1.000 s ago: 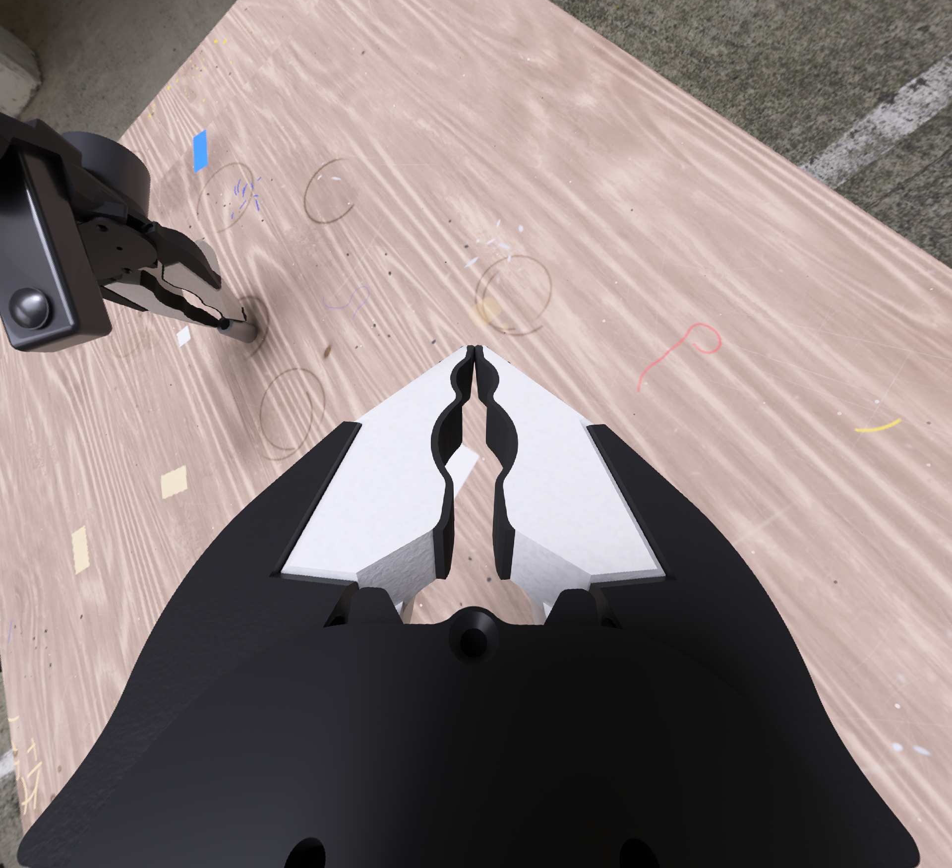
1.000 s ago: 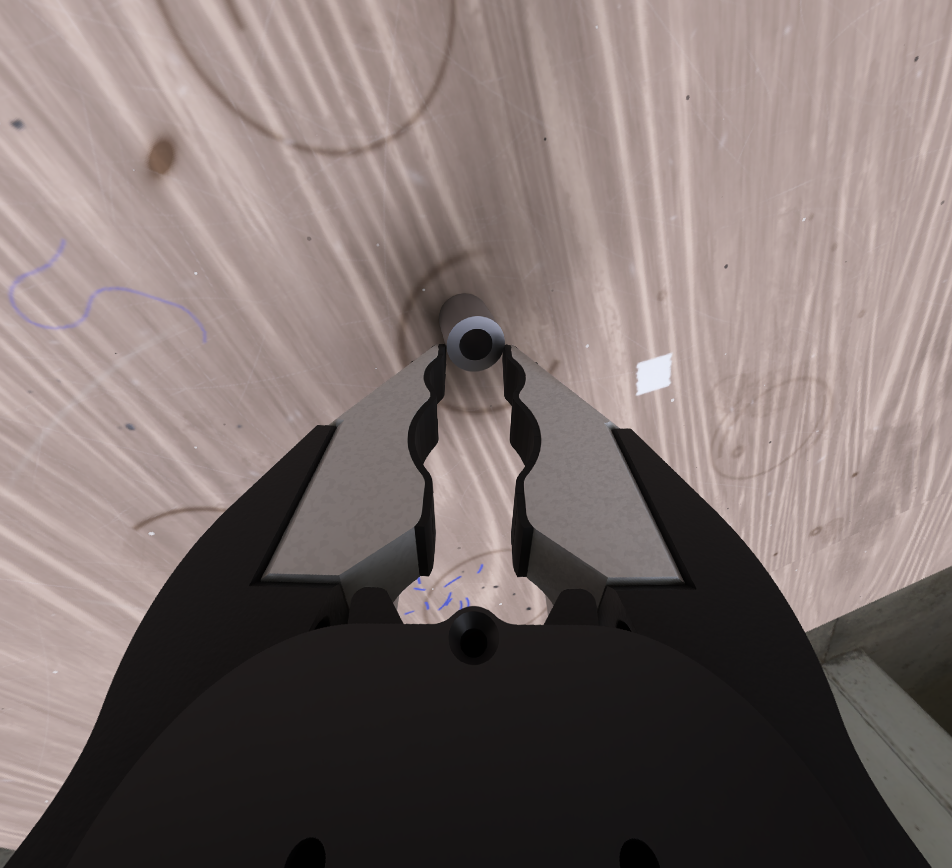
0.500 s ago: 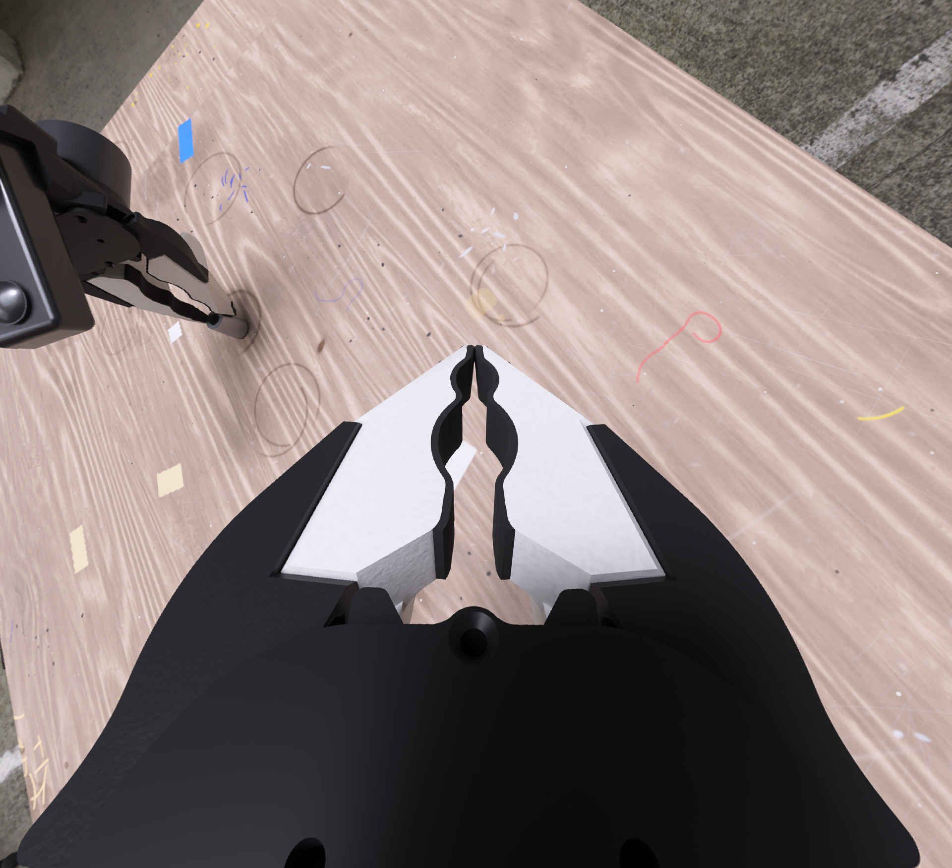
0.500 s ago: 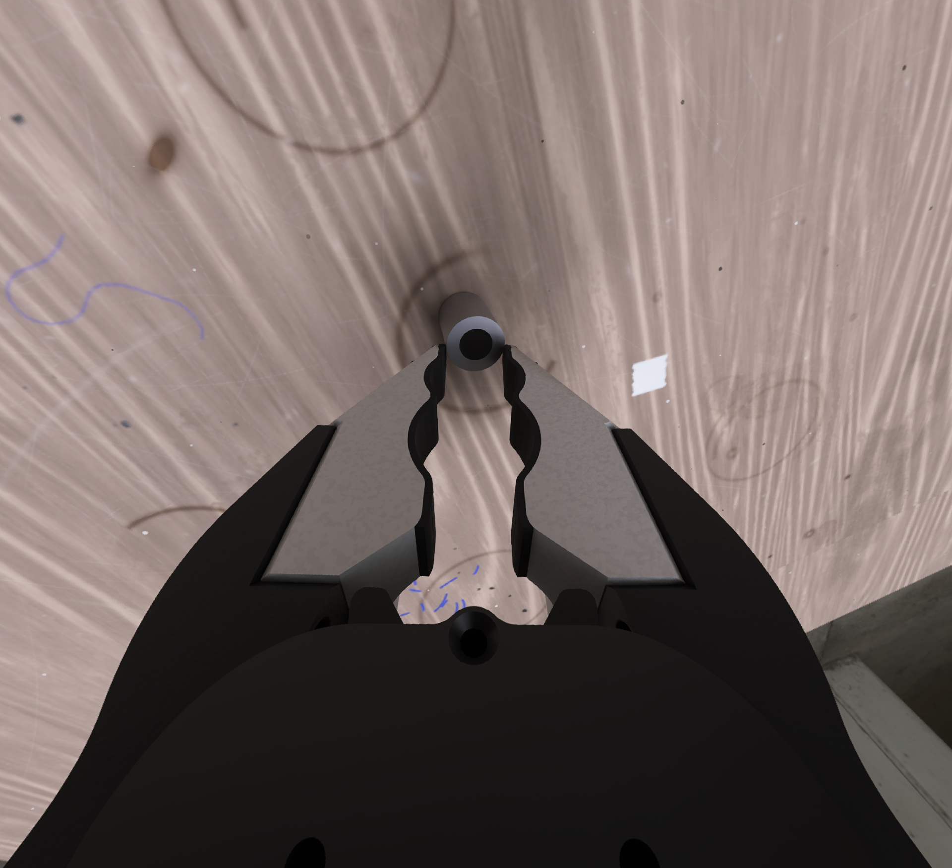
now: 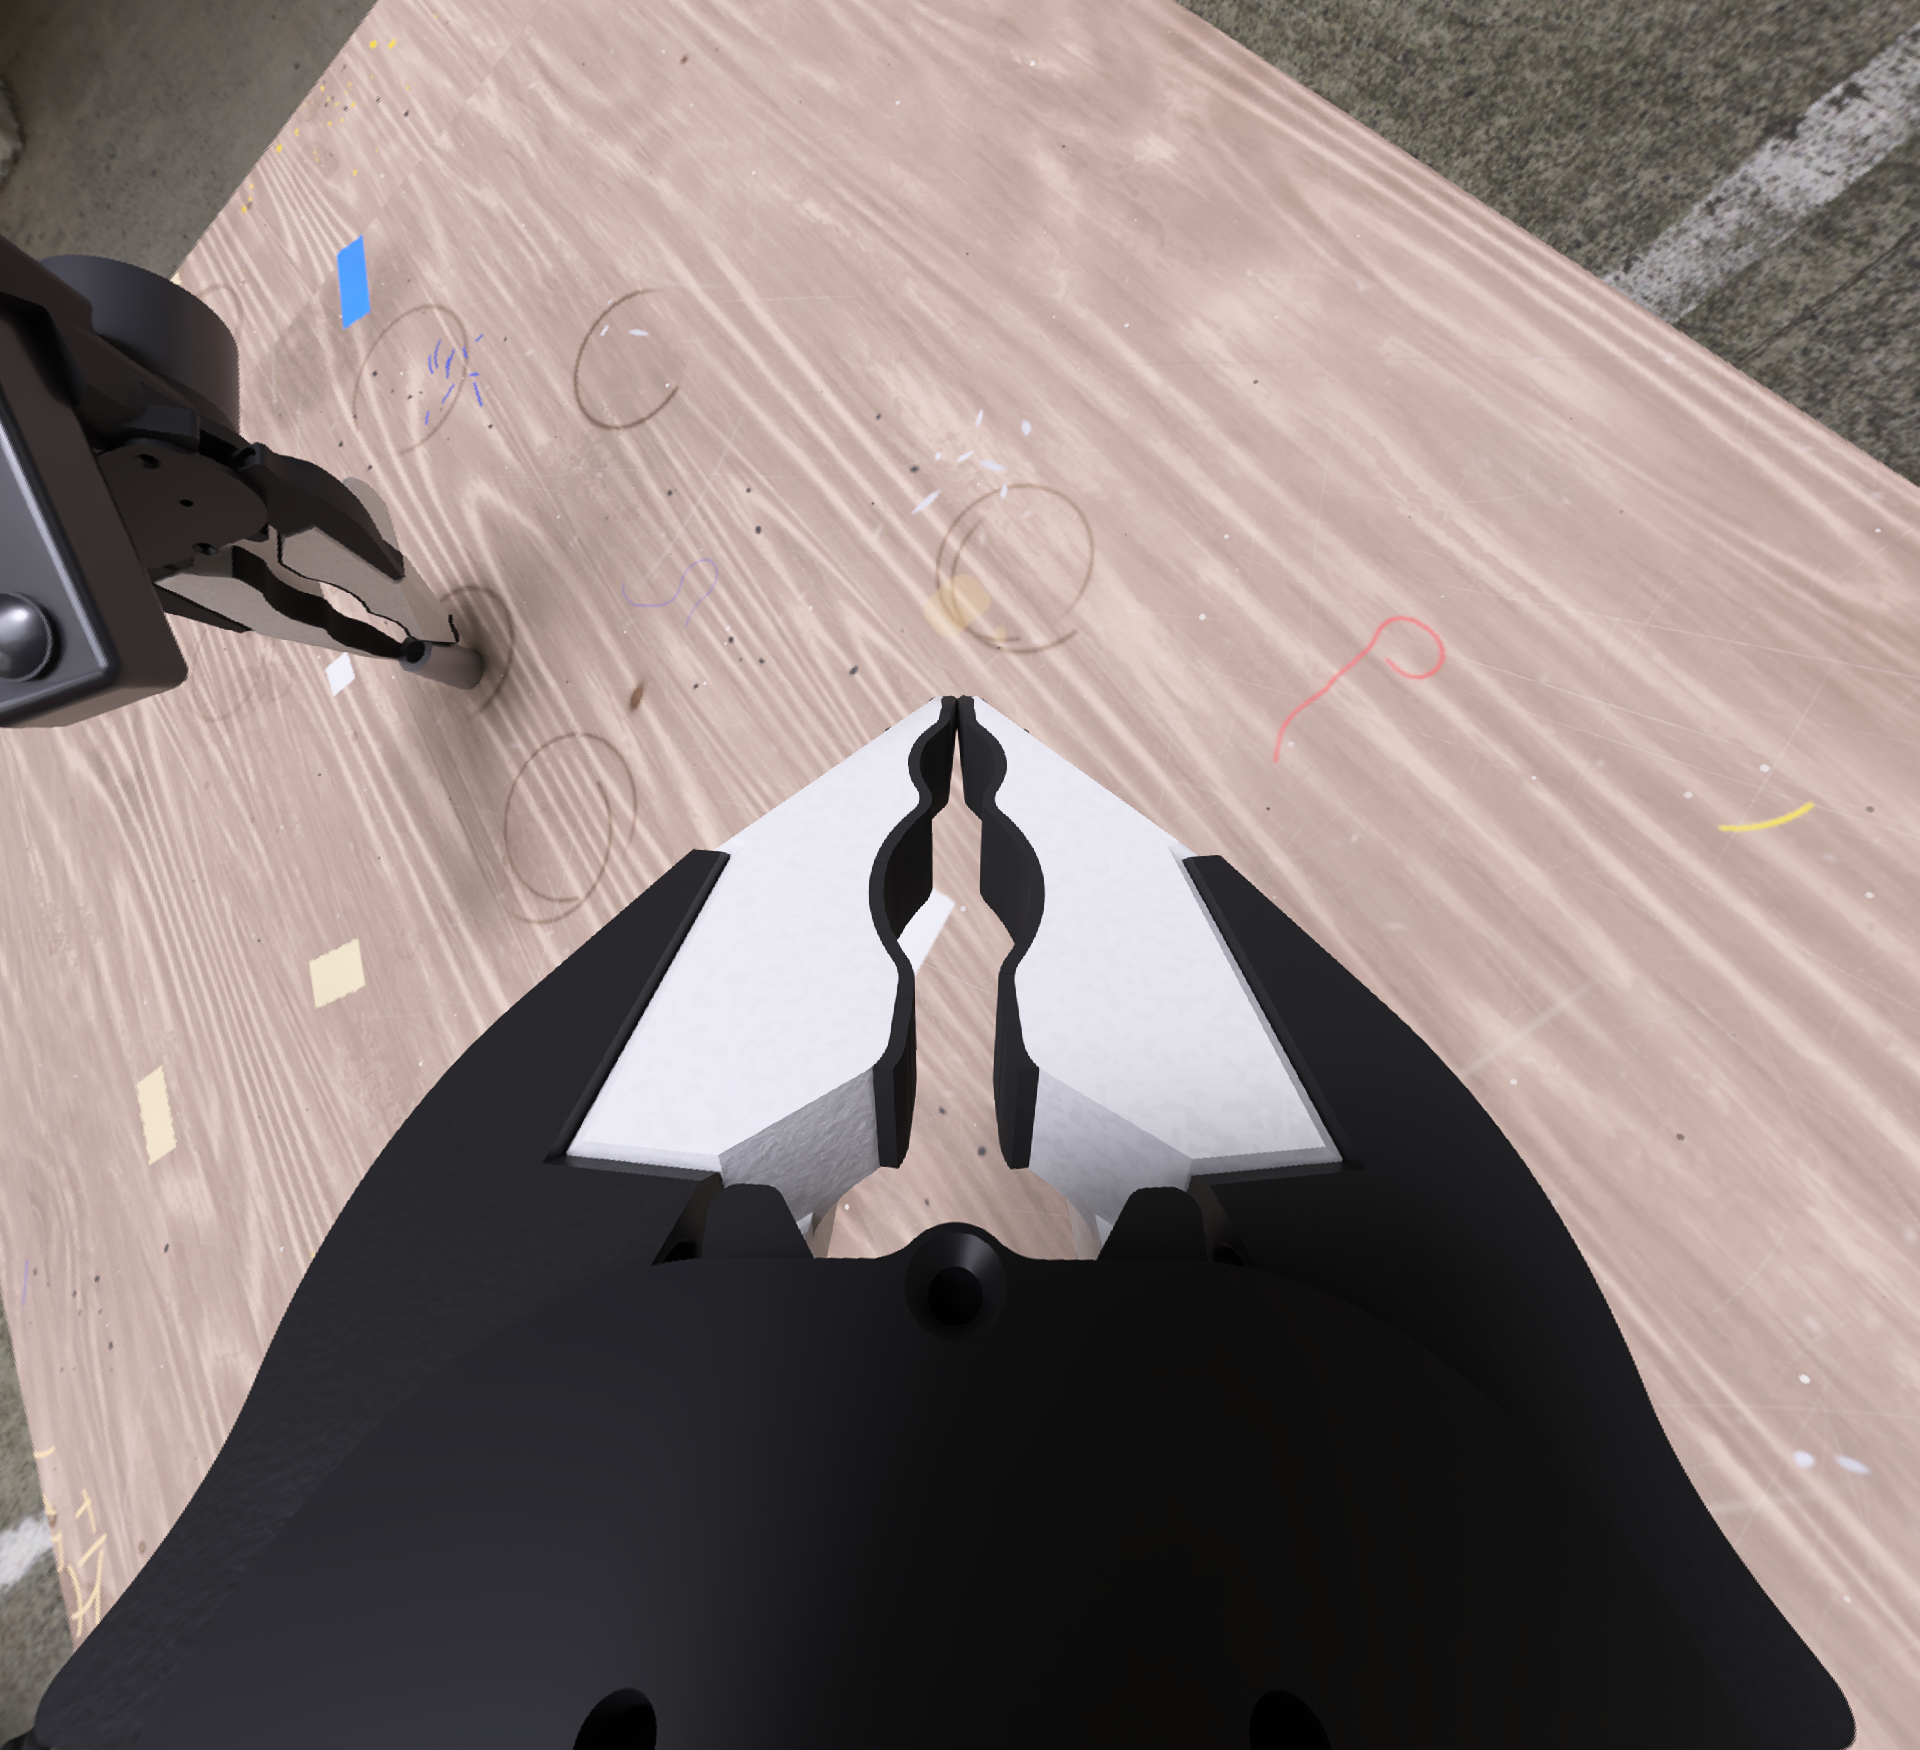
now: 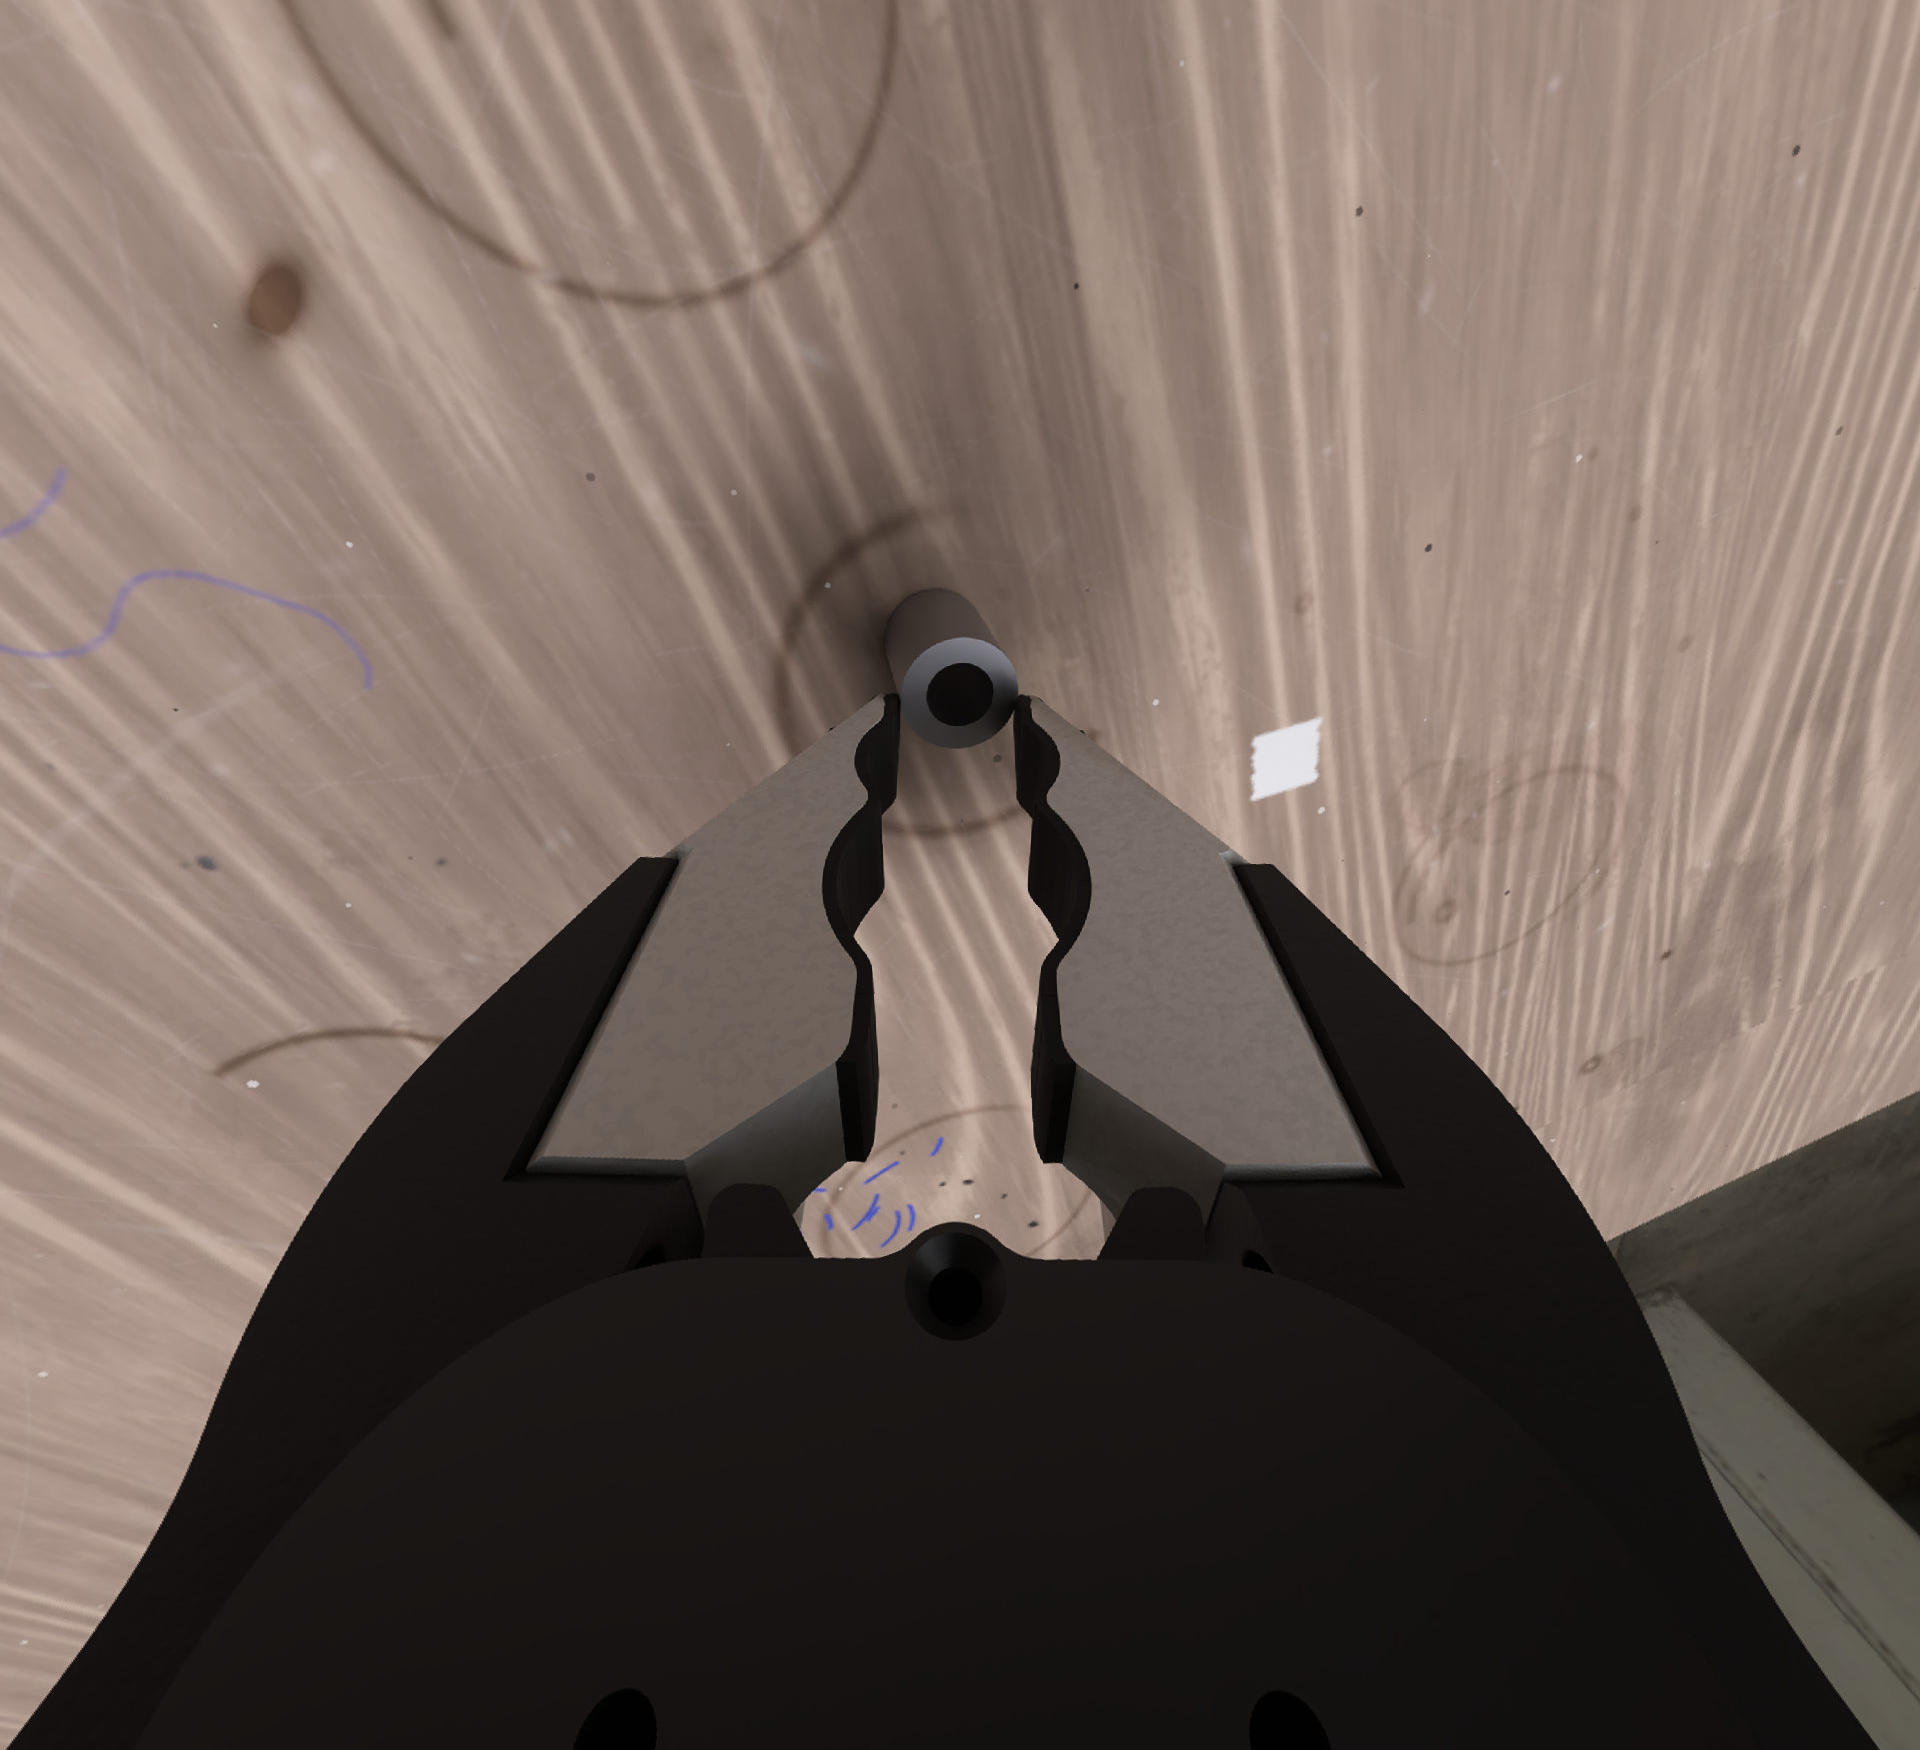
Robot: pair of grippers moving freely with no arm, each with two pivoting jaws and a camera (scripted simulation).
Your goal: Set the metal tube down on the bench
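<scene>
Metal tube is pinched at its upper end between the right gripper's fingertips, its far end set against the wooden bench. Bare bench is seen ahead of the left gripper, whose jaws are pressed together.

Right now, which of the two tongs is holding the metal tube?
The right tongs: their tips pinch the metal tube at its end. The left tongs are shut on nothing.
</scene>
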